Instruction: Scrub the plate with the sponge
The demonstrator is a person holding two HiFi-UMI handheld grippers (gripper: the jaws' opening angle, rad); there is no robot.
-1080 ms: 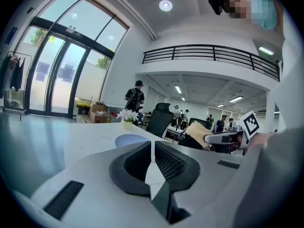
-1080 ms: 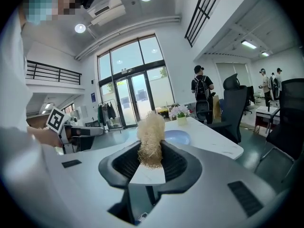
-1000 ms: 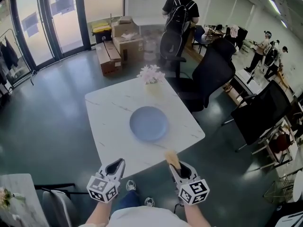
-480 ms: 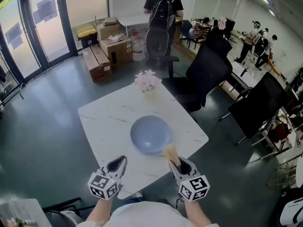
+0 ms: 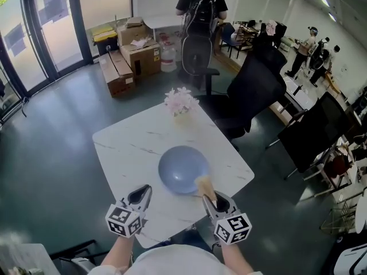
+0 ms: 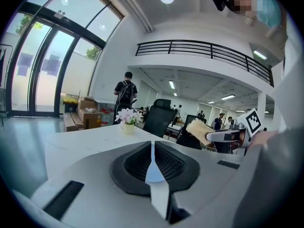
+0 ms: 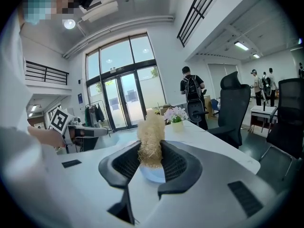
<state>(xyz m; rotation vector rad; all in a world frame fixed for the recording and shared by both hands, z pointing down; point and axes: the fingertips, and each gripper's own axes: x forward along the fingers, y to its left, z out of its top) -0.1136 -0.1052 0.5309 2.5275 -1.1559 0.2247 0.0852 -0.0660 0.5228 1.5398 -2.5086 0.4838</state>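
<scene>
A round blue plate (image 5: 183,169) lies on the white marble table (image 5: 132,148), near its front edge. My right gripper (image 5: 207,195) is shut on a tan fibrous sponge (image 5: 204,185) whose tip reaches the plate's near right rim; in the right gripper view the sponge (image 7: 151,137) stands upright between the jaws with the plate (image 7: 153,174) just beyond. My left gripper (image 5: 141,196) is shut and holds nothing, hovering over the table's front edge to the left of the plate. The left gripper view shows its closed jaws (image 6: 153,161) and the sponge (image 6: 199,130) off to the right.
A small pot of pale flowers (image 5: 181,102) stands at the table's far edge. Black office chairs (image 5: 252,85) crowd the far right side. Cardboard boxes (image 5: 135,53) sit on the floor beyond, and a person with a backpack (image 5: 200,10) stands behind.
Both grippers have moved forward to the table; the sponge now reaches the plate's near rim, and the left gripper is over the table's front edge. Jaw states are unchanged.
</scene>
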